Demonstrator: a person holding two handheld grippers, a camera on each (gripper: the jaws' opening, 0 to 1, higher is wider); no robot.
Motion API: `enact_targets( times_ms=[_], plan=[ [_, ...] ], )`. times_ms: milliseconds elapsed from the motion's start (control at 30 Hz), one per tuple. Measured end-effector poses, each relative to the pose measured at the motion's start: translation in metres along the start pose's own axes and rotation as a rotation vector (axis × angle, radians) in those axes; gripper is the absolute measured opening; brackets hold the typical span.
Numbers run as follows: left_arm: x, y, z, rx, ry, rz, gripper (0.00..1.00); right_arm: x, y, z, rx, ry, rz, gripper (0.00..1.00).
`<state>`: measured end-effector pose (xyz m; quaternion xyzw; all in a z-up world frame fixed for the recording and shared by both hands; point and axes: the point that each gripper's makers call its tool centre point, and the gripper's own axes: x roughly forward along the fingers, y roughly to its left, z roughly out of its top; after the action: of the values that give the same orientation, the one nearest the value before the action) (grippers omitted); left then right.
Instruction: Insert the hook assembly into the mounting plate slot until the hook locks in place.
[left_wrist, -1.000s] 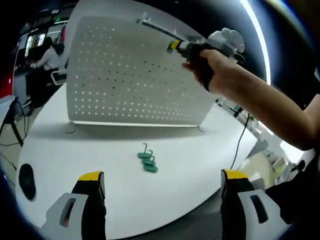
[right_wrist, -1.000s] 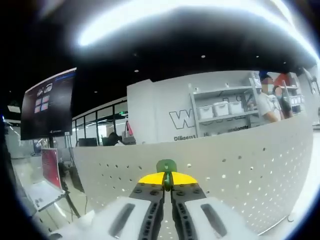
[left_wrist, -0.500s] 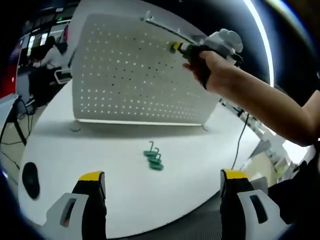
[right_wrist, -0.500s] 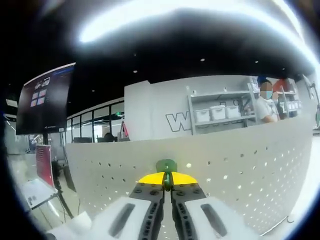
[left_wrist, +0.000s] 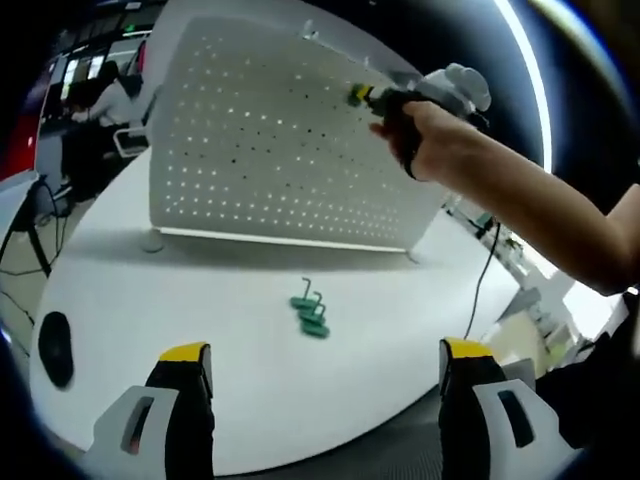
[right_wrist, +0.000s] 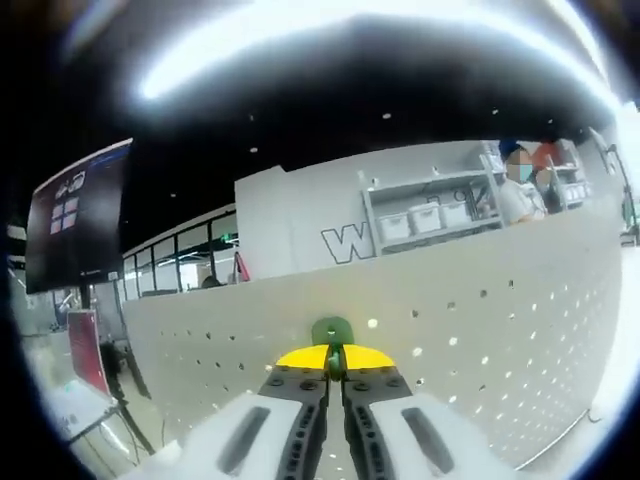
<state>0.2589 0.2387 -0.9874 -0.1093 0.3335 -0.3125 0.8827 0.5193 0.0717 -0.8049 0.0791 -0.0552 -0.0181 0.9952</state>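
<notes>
— How far along?
— Midway, by the look: right tongs (right_wrist: 334, 362) clenched on a small green plastic hook (right_wrist: 332, 331), held up against the white perforated metal mounting plate (right_wrist: 480, 330), near its top edge; not yet seated.
— And the rest?
— Left tongs (left_wrist: 326, 385) released, idle at six o'clock; spare green hooks (left_wrist: 310, 314) lying on the white bench (left_wrist: 150, 300).

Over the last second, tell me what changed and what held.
The right claw stays shut on the green hook and has crept nearer the white pegboard, up by its top edge; the hook is not seated yet. The left claw stays open and empty above the white table. The spare green hooks lie where they were. Shifts elsewhere are camera motion.
</notes>
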Motion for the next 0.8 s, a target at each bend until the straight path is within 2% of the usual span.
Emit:
enact_targets(
  times_ms=[167, 267, 367, 433, 567, 600, 633, 733, 800],
  plan=[
    [0.002, -0.003, -0.001, 0.005, 0.01, -0.008, 0.95, 0.001, 0.001, -0.001, -0.022, 0.021, -0.021, 0.0],
    [0.003, -0.004, 0.002, -0.006, -0.006, -0.021, 0.94, 0.001, 0.0, -0.002, 0.0, 0.025, -0.03, 0.0],
    [0.002, -0.003, 0.002, -0.001, -0.008, -0.018, 0.95, 0.0, 0.001, -0.002, -0.029, 0.036, -0.031, 0.01],
    [0.002, -0.002, 0.001, 0.007, -0.001, -0.016, 0.95, -0.001, 0.002, -0.003, 0.014, 0.048, -0.016, 0.04],
    [0.001, -0.001, 0.001, 0.002, -0.003, -0.019, 0.95, 0.0, 0.003, -0.003, 0.027, 0.052, -0.006, 0.07],
    [0.001, -0.001, 0.002, -0.005, -0.007, -0.021, 0.95, -0.001, 0.004, -0.001, 0.096, 0.044, -0.001, 0.08],
    [0.0, -0.002, 0.003, -0.008, -0.012, -0.021, 0.95, -0.001, 0.004, 0.001, 0.147, 0.036, -0.002, 0.09],
    [0.0, -0.001, 0.005, 0.001, -0.012, -0.017, 0.94, -0.002, 0.004, 0.012, 0.126, 0.015, 0.005, 0.15],
    [-0.001, -0.001, 0.006, 0.006, -0.012, -0.017, 0.94, -0.003, 0.005, 0.026, 0.163, -0.027, 0.024, 0.17]
  ],
)
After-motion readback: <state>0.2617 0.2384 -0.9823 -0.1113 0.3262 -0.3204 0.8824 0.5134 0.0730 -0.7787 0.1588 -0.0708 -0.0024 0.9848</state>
